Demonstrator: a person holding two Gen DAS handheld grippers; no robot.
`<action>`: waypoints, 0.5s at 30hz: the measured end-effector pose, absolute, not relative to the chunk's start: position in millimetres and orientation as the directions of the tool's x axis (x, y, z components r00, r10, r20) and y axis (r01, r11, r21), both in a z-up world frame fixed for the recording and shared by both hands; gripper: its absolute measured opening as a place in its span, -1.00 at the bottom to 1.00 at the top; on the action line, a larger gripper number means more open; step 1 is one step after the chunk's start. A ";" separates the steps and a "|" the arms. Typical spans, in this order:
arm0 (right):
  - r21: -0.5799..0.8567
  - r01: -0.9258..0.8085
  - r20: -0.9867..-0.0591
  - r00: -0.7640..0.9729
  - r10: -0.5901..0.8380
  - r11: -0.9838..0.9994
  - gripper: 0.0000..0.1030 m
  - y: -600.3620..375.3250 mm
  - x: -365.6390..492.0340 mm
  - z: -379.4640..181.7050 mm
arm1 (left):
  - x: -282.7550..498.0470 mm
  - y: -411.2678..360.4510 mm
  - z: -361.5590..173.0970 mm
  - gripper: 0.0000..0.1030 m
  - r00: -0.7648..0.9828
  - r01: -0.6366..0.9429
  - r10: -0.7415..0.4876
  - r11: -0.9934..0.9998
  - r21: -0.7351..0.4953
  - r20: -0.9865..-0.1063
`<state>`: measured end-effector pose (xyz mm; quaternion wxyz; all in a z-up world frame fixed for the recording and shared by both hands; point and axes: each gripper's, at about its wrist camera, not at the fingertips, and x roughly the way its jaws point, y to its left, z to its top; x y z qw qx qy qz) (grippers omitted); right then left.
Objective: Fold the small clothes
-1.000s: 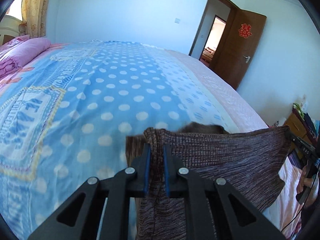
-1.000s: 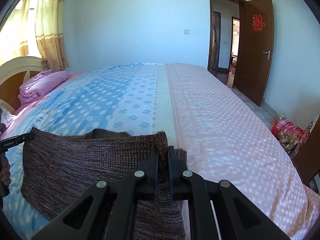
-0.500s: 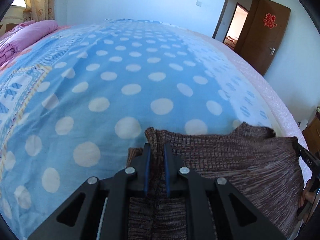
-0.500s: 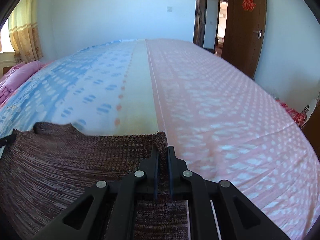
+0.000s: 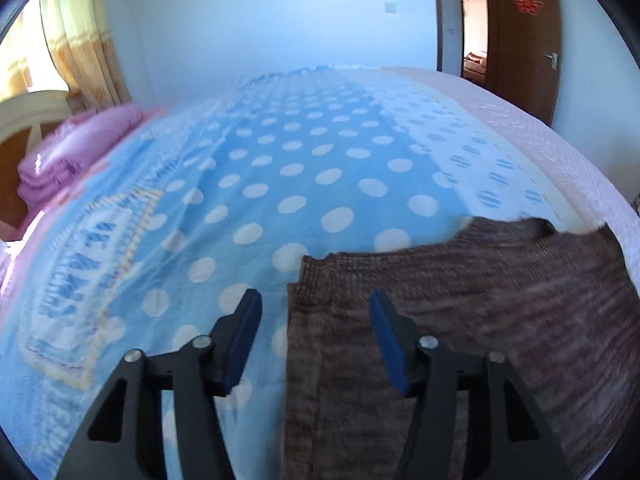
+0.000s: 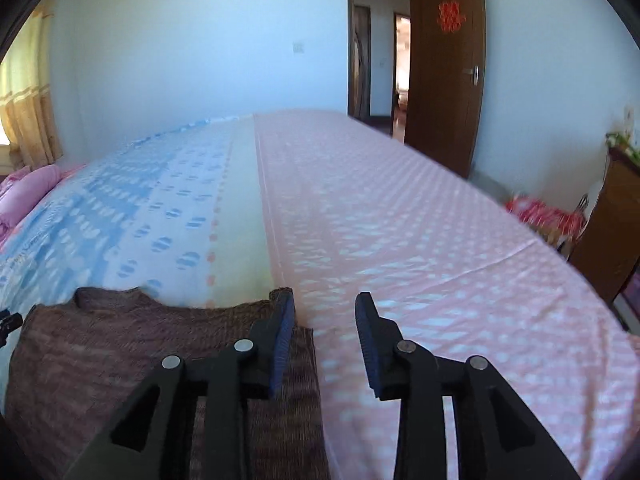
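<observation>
Left wrist view. Left hand-held gripper (image 5: 316, 312): jaws apart, just opened, clamped on nothing; the near-left corner of the brown knit garment (image 5: 460, 320) lies between them, untouched by either blue pad. Garment spread flat on the bed (image 5: 280, 168), over the blue dotted cover, collar edge at far right. Folded pink bedding (image 5: 76, 152) far left, well apart.

Right wrist view. Right hand-held gripper (image 6: 324, 328): jaws apart, just opened, nothing gripped; left pad just beside the garment (image 6: 120, 344) corner, right pad over the pink sheet. Garment lies at left, near edge of bed.

Handling note, judged: this is the release after laying out. Lift both grippers straight away, pads clear of the knit, lest loose loops snag and drag the corners. Check edges lie square before the first fold.
</observation>
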<state>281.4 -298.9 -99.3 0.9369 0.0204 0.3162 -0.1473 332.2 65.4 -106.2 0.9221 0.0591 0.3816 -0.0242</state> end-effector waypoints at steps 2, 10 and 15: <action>-0.040 0.249 -0.621 0.753 -0.219 0.968 -0.35 -286.5 259.7 -96.8 | 310.9 53.2 -103.0 0.17 0.706 0.117 -0.010 0.988 0.103 -0.708; -0.024 0.186 -0.681 0.716 -0.153 0.982 -0.48 -248.7 193.1 -124.1 | 258.6 19.0 -116.9 0.35 0.648 0.138 -0.056 0.989 0.044 -0.760; -0.013 0.219 -0.724 0.671 -0.161 0.976 -0.51 -254.3 179.6 -152.2 | 246.3 3.3 -129.9 0.51 0.650 0.114 0.009 0.987 0.110 -0.760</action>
